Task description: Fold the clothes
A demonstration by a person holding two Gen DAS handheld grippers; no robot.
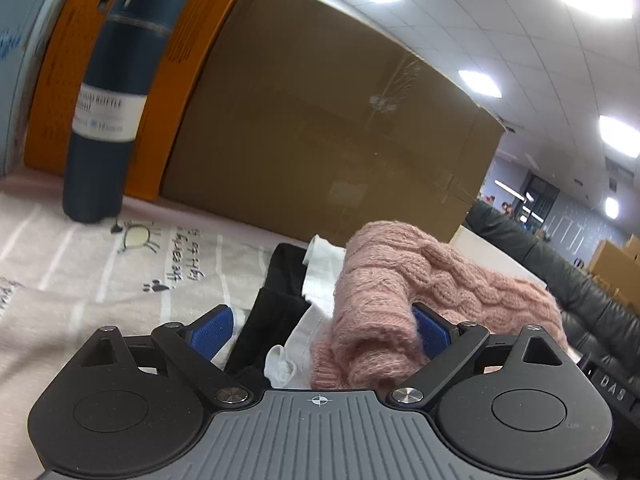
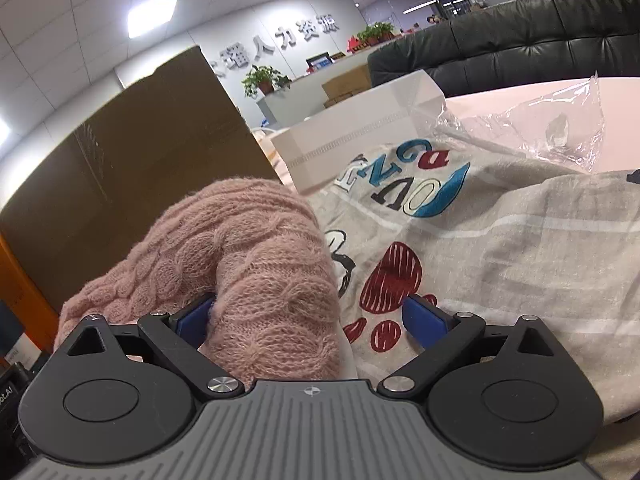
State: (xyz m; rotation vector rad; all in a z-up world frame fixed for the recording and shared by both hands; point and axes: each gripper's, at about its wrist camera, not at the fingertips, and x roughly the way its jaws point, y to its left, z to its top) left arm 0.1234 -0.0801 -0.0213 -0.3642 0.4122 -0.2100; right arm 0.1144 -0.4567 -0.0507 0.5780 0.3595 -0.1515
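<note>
Pink cable-knit sweater (image 1: 420, 292) lies bunched on a pale grey printed cloth with white stripes and cartoon lettering (image 1: 80, 280) that covers the desk. Beside the knit, in the left wrist view, lie a black garment (image 1: 276, 312) and a white garment (image 1: 320, 280), both crumpled. A tall dark blue vacuum bottle with a white label (image 1: 116, 96) stands upright on the cloth, in front of an orange carton (image 1: 56, 92) and a large brown cardboard box (image 1: 320, 128). The right wrist view adds a flat white box (image 2: 360, 132), a crumpled sheet of clear plastic film (image 2: 552, 128), a black leather sofa (image 2: 520, 44) and an office wall with raised lettering and potted plants under ceiling panel lights.

The left gripper (image 1: 320, 332) has its jaws spread wide; a rolled end of the sweater sits between them, pressed against the right blue pad (image 1: 430, 334), while the other pad stands clear over the cloth. The right gripper (image 2: 312, 318) is likewise wide apart, with a thick fold of the sweater (image 2: 256, 272) between the jaws and touching the left blue pad (image 2: 192, 320); the opposite pad hangs over the red paw prints. Whether either pad truly presses the knit is hard to judge at this close angle.
</note>
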